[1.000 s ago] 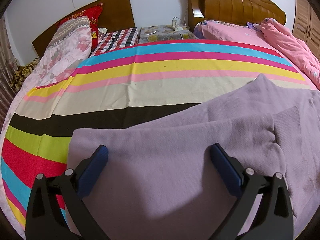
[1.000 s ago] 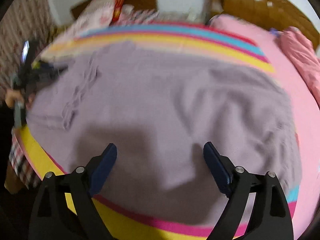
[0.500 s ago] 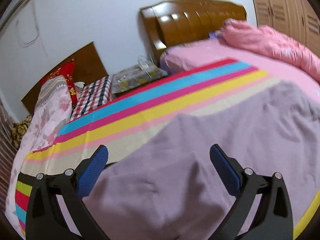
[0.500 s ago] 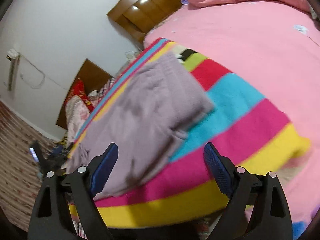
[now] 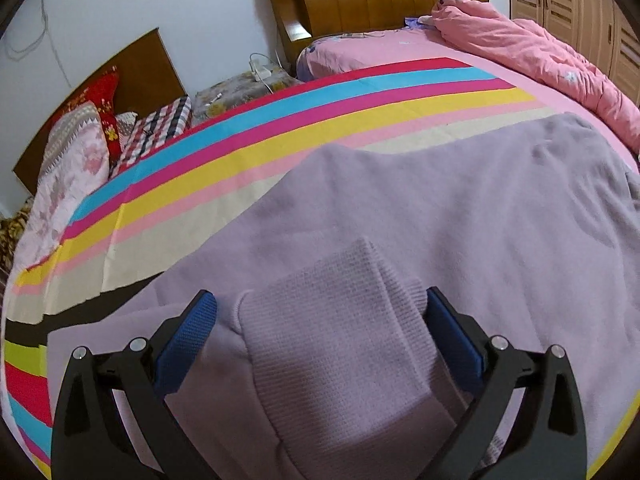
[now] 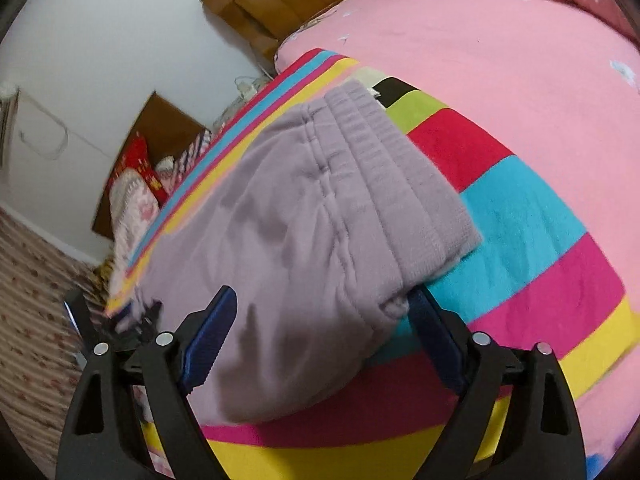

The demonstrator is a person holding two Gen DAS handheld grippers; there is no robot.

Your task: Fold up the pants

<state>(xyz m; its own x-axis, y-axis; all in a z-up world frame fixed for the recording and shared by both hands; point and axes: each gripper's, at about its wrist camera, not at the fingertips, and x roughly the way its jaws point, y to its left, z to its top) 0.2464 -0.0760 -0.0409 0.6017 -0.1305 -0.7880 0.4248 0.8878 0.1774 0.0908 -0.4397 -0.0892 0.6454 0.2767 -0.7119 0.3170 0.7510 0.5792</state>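
Lilac knit pants (image 5: 460,216) lie spread on a striped blanket (image 5: 280,136) on the bed. In the left wrist view a ribbed cuff (image 5: 340,328) of one leg lies between the two blue pads of my left gripper (image 5: 320,328), which is open. In the right wrist view the pants (image 6: 304,216) show their ribbed waistband (image 6: 400,176) at the right. My right gripper (image 6: 320,332) is open, with the near edge of the pants between its pads.
A pink quilt (image 5: 540,52) is bunched at the far right of the bed. A wooden headboard (image 5: 376,0) and a bedside table (image 5: 240,88) stand behind. A second bed with pillows (image 5: 76,152) is at the left. Pink sheet (image 6: 500,52) lies beyond the blanket.
Both grippers have moved in low over the pants. The leg cuff now lies between the left pads, and the pants' near edge now lies between the right pads. Both stay open.
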